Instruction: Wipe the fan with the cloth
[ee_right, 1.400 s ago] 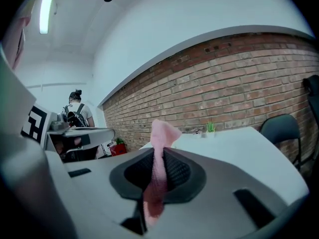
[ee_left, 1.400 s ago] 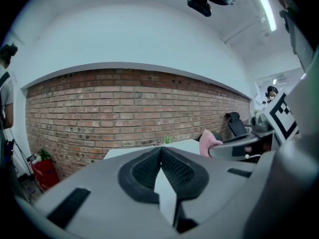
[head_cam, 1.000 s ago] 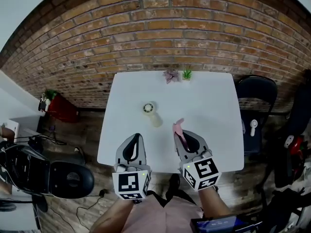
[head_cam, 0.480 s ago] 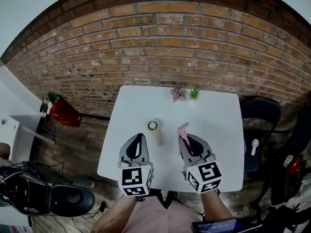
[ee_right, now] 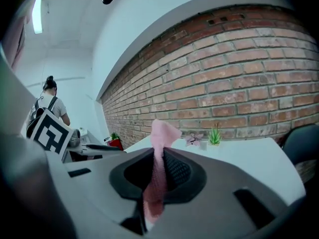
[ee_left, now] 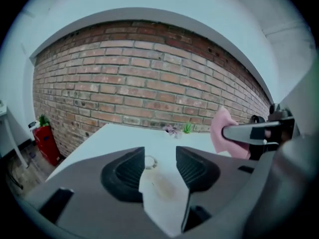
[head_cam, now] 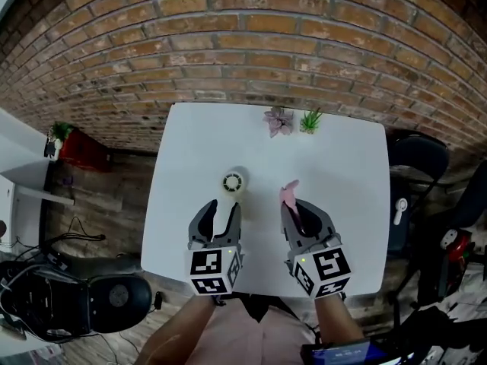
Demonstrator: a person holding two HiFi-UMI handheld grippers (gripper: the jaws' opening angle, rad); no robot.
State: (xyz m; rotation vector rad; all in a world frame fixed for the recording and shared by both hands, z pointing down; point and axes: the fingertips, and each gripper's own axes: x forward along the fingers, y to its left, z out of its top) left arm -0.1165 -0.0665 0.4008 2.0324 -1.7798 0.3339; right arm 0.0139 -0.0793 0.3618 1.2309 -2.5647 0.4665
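Here, over the near half of the white table [head_cam: 342, 166], my left gripper [head_cam: 218, 208] has just been opening its fingers [ee_left: 124, 172]. They stand apart, released, pressing on nothing. The fan [head_cam: 234, 182], small and white, lies on the table just ahead of those fingertips. Its round head shows through the gap between them in the left gripper view.

My right gripper [head_cam: 294, 208], side by side with the left, is clenched on the pink cloth [head_cam: 288, 192]. The right gripper view shows the fingers [ee_right: 183, 172] pinching a strip of it, with a loose tuft standing up past the tips. Cloth and fan are apart, the cloth to the right of the fan with white table top between them.

Farther ahead of both sets of fingers, at the table's far edge, stand a small pink plant [head_cam: 278, 120] and a green plant [head_cam: 310, 119], against a brick wall [head_cam: 243, 44]. Right of my right fingers, off the table, is a dark chair [head_cam: 415, 154]. Left of my left fingers, on the wooden floor [head_cam: 122, 196], are a red pot [head_cam: 78, 149] and, nearer me, a bulky black object [head_cam: 99, 295]. A person [ee_right: 50, 101] stands in the distance in the right gripper view, past the left gripper's marker cube [ee_right: 49, 131].
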